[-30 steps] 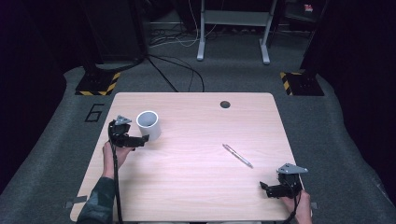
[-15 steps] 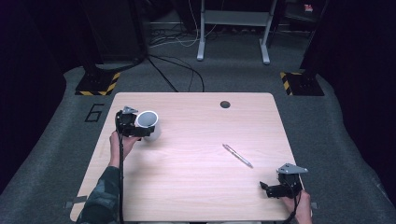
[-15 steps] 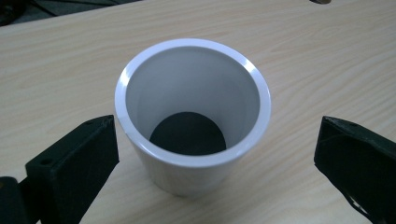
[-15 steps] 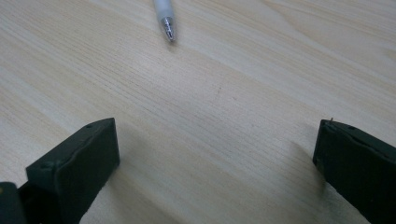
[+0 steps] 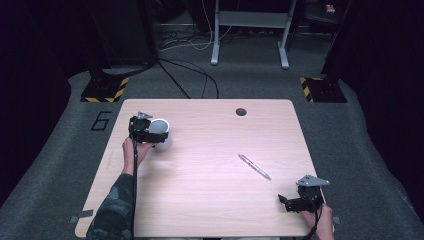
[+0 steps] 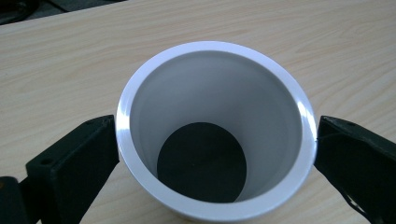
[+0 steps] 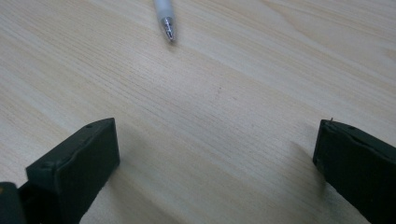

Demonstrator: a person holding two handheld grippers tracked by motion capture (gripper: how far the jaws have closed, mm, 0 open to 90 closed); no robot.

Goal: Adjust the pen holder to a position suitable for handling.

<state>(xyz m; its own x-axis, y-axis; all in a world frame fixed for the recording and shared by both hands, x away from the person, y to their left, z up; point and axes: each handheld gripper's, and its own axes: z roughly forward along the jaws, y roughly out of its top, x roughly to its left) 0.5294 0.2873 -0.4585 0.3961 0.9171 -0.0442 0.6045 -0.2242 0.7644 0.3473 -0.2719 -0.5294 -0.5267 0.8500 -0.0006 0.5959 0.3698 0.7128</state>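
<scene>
A white cup (image 5: 160, 130) with a dark bottom stands at the table's far left. My left gripper (image 5: 151, 133) is open, with a jaw on each side of the cup (image 6: 212, 116); both jaws sit right at its wall. A silver pen (image 5: 254, 166) lies right of the table's middle. My right gripper (image 5: 289, 201) rests open near the front right corner, nothing between its jaws. In the right gripper view, the pen's tip (image 7: 166, 18) lies on the wood some way ahead of my right gripper (image 7: 217, 154).
The wooden table (image 5: 210, 200) has a dark round hole (image 5: 241, 111) near its far edge. Beyond it are grey floor, cables and a metal stand's legs (image 5: 250, 37). Black and yellow striped plates (image 5: 102, 92) lie on the floor at both far corners.
My left gripper has moved forward and right from beside the cup until its jaws stand around it. The cup, the pen and the right gripper have stayed in place.
</scene>
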